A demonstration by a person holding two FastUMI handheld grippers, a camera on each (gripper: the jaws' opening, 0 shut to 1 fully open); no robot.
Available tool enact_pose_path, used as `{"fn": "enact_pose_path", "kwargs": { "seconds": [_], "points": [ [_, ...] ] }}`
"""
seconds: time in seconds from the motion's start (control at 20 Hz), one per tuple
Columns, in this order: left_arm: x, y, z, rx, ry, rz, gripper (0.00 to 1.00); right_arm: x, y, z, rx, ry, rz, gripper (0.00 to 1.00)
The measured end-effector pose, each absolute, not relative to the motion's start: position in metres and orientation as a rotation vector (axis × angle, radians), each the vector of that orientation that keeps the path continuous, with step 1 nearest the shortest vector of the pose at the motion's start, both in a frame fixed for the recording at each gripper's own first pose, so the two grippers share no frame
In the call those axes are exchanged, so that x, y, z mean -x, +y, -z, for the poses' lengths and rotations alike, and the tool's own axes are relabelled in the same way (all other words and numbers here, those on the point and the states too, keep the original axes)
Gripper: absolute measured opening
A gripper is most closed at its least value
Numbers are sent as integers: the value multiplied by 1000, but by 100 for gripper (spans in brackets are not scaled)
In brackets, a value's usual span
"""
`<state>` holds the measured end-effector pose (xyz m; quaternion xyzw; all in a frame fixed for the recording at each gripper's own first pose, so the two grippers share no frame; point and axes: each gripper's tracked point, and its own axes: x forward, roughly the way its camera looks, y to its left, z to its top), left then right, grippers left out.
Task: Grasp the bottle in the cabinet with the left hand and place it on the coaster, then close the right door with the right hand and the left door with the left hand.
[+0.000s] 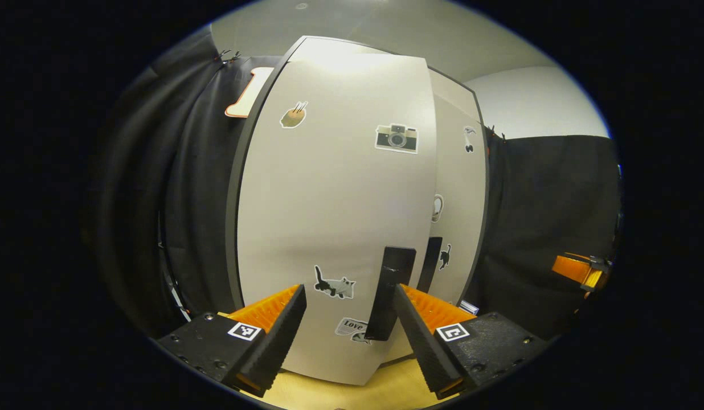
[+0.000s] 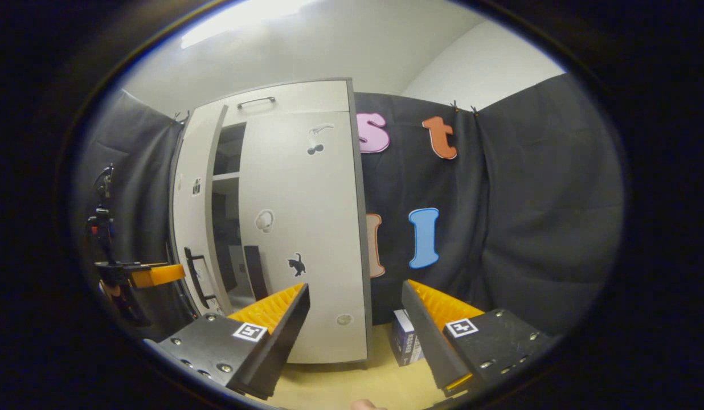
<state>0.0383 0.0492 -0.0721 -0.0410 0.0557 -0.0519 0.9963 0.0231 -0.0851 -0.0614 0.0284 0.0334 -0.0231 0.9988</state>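
1. Left gripper (image 1: 349, 310): spread wide, pinching nothing, lower centre of the left gripper view, close to the face of the left door (image 1: 335, 228). Black handle (image 1: 391, 293) of that door just inside the right-hand finger; contact not certain.
2. Right gripper (image 2: 355, 310): spread, empty, lower centre of the right gripper view, well apart from the cabinet (image 2: 283, 216).
3. Right door (image 2: 303, 228): flat to the cabinet front, judged closed.
4. Left door, left of the right gripper view: ajar, dark gap and shelf edge visible between the doors. Closing judged left to do.
5. Bottle and coaster: not found; placement unverified, judged done.
6. Small box (image 2: 406, 341): on the wooden table (image 2: 340, 381), lower centre right, beside the cabinet corner.
7. Room: free space in front of the door for pushing; door edge near the right door's handle (image 1: 430, 265).
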Motion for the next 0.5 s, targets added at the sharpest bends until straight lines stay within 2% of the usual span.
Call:
{"fn": "enact_pose_path", "kwargs": {
  "seconds": [0.2,0.25,0.3,0.5],
  "points": [
    [-55,46,79,79,120,89,96,-23,-92,60,-65,61,54,98],
    [-56,45,80,75,123,84,92,-22,-93,59,-64,58,55,98],
    [-56,43,79,74,123,82,96,-23,-93,58,-60,53,55,98],
    [-51,43,74,71,115,68,96,-25,-93,54,-43,38,54,98]
  ]
}}
